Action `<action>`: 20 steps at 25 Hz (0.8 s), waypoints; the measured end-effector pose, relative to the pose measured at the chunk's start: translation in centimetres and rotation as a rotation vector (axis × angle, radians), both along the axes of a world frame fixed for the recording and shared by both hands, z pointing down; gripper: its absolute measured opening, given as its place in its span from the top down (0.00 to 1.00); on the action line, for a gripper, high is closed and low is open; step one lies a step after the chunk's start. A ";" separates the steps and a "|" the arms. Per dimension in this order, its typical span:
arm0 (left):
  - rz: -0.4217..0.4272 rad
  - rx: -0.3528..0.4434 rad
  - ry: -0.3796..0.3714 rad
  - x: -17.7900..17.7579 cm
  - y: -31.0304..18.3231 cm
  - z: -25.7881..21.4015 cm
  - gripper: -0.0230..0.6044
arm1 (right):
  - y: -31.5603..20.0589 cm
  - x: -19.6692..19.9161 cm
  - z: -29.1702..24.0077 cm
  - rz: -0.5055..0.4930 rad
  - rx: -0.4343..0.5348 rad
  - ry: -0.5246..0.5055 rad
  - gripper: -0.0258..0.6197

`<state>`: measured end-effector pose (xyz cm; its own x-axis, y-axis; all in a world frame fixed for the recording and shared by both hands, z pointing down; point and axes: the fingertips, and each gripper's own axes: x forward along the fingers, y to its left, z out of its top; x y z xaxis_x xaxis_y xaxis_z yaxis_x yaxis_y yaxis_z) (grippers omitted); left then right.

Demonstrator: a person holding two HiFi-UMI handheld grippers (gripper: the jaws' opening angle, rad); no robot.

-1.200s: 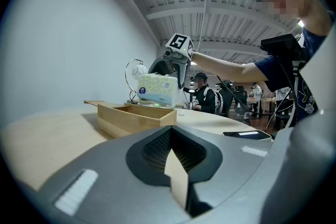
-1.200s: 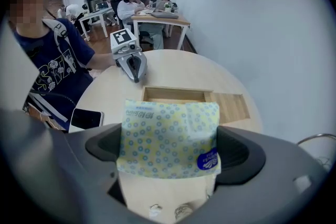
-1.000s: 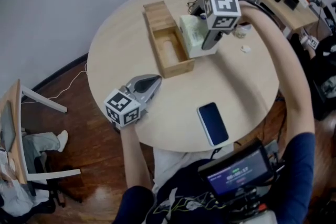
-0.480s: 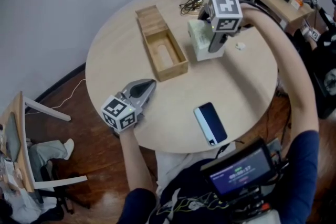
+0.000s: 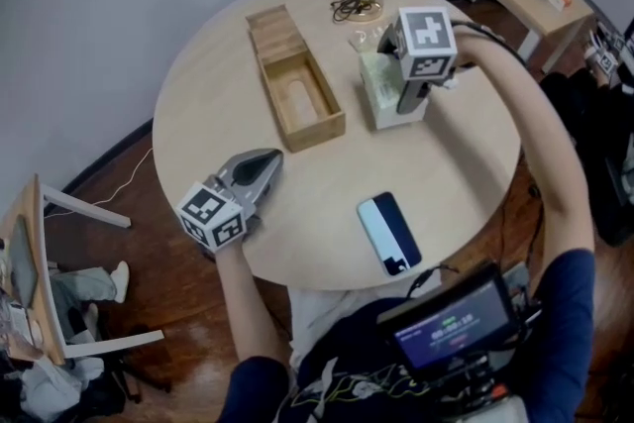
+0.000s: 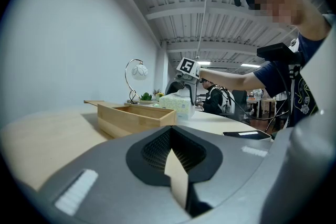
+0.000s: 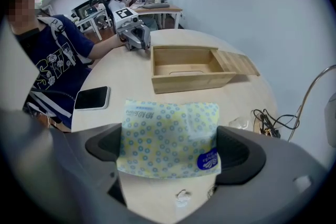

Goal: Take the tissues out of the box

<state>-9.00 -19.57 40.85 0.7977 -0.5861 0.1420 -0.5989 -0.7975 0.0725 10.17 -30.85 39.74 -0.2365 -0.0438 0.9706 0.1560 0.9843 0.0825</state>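
**Tissue pack outside the box, clamped in the right gripper**

The right gripper (image 7: 170, 150) had its jaws pressed on the two sides of the tissue pack (image 7: 168, 131), a soft pack with a pattern of small blue and yellow circles. The jaws stood as wide as the pack. The pack was out of the wooden box (image 5: 295, 89) and just beside its right side, not touching it, over the round table (image 5: 198, 124). Whether the bottom of the pack rested on the table could not be told.

The box lay open on the table, and its sliding lid (image 5: 272, 23) was drawn out at the far end.

The left gripper (image 6: 176, 165) lay at the near left edge of the table and pointed toward the box, well apart from it. Its jaws were together at the tips and held nothing.

A dark phone (image 5: 388, 233) lay flat near the front edge of the table. A lamp base with a cable (image 5: 357, 3) stood at the far side, behind the pack.
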 end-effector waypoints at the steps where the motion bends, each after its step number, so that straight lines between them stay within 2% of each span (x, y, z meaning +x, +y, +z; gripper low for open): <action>1: -0.003 0.001 -0.002 -0.1 0.0 0.0 0.96 | -0.1 -0.1 0.4 -0.003 0.004 -0.003 0.12; 13: -0.013 0.003 -0.003 -0.3 0.1 0.1 0.96 | -1.0 0.2 3.7 -0.010 0.029 -0.031 0.11; 20: -0.011 0.002 -0.005 -0.4 0.0 0.3 0.96 | -1.3 -0.2 4.0 0.005 0.040 -0.095 0.08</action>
<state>-9.41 -19.61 41.18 0.7906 -0.5949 0.1451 -0.6078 -0.7912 0.0677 9.97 -32.19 43.75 -0.3275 -0.0833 0.9412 0.1405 0.9807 0.1357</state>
